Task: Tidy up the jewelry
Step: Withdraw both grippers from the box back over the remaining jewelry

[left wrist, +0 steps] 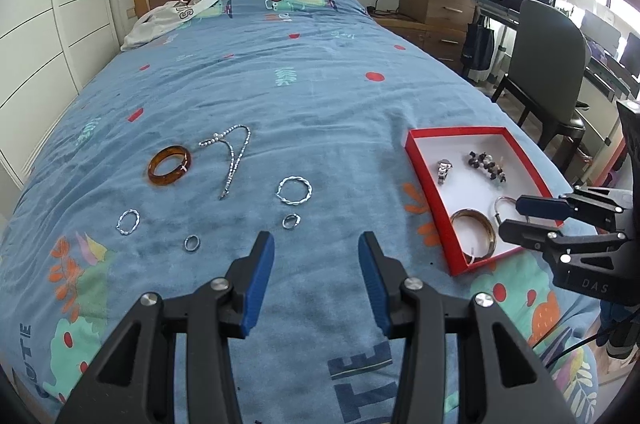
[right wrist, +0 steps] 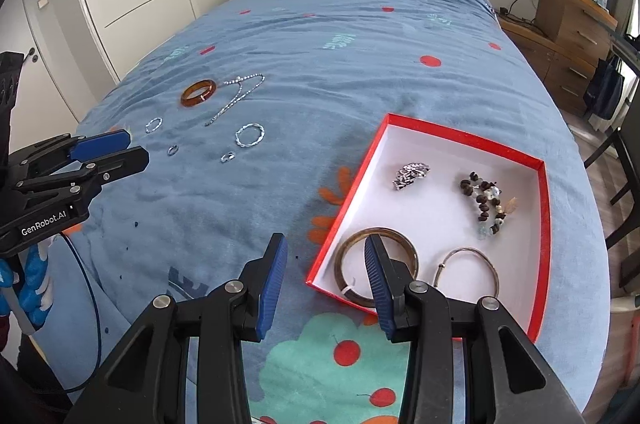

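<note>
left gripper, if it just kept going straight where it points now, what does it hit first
Probably bare bedspread. The left gripper is open, empty and angled down at the bed. The nearest jewelry ahead is a small ring, slightly left of centre, though depth is hard to judge.

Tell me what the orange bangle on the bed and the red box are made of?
The orange bangle looks like amber-coloured resin, glass or stone: it is see-through, glossy and thick, so I cannot say which. The red box looks like cardboard: thin straight walls, matte red outside, plain white inside.
</note>
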Demonstrator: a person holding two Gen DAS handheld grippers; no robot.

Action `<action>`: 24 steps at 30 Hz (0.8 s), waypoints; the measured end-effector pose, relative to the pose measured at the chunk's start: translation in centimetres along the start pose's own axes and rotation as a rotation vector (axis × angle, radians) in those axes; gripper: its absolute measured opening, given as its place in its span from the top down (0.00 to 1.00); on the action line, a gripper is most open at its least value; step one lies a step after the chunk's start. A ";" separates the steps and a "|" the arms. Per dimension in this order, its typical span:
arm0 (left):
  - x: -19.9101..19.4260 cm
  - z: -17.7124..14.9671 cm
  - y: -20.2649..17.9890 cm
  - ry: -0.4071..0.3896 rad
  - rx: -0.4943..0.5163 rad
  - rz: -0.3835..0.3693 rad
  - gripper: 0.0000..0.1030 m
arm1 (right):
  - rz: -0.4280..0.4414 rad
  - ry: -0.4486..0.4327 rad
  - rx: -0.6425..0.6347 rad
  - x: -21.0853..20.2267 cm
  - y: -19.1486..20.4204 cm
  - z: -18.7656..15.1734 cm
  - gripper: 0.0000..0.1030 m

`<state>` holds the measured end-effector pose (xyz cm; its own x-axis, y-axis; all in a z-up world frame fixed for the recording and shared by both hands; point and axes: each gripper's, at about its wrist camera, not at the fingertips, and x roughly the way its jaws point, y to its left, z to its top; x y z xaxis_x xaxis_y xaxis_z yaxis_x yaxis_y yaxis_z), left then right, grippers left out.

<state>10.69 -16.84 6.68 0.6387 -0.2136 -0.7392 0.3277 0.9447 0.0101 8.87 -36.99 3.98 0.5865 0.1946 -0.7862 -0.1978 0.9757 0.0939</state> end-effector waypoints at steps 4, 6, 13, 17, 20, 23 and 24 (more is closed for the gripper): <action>-0.6 -0.5 1.0 -0.002 -0.011 0.008 0.59 | 0.011 0.000 -0.009 0.0 1.3 0.0 0.61; -0.9 -0.8 1.5 -0.002 -0.019 0.012 0.59 | 0.014 -0.001 -0.009 0.0 1.8 0.1 0.61; -2.0 -1.5 3.1 -0.010 -0.041 0.026 0.59 | 0.014 -0.003 -0.023 -0.4 3.5 0.3 0.61; -2.8 -1.9 4.1 -0.020 -0.053 0.037 0.59 | 0.016 -0.007 -0.032 -0.8 4.5 0.5 0.61; -3.4 -2.3 5.1 -0.026 -0.070 0.052 0.59 | 0.022 -0.010 -0.041 -0.9 5.4 0.8 0.61; -3.9 -2.7 6.5 -0.026 -0.096 0.072 0.56 | 0.032 -0.011 -0.055 -0.8 6.5 1.0 0.61; -4.0 -2.8 7.0 -0.026 -0.106 0.077 0.52 | 0.036 -0.011 -0.060 -0.7 6.8 1.1 0.61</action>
<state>8.49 -8.69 7.83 0.6777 -0.1446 -0.7210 0.2027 0.9792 -0.0058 7.96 -30.33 5.81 0.5867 0.2310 -0.7762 -0.2657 0.9603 0.0849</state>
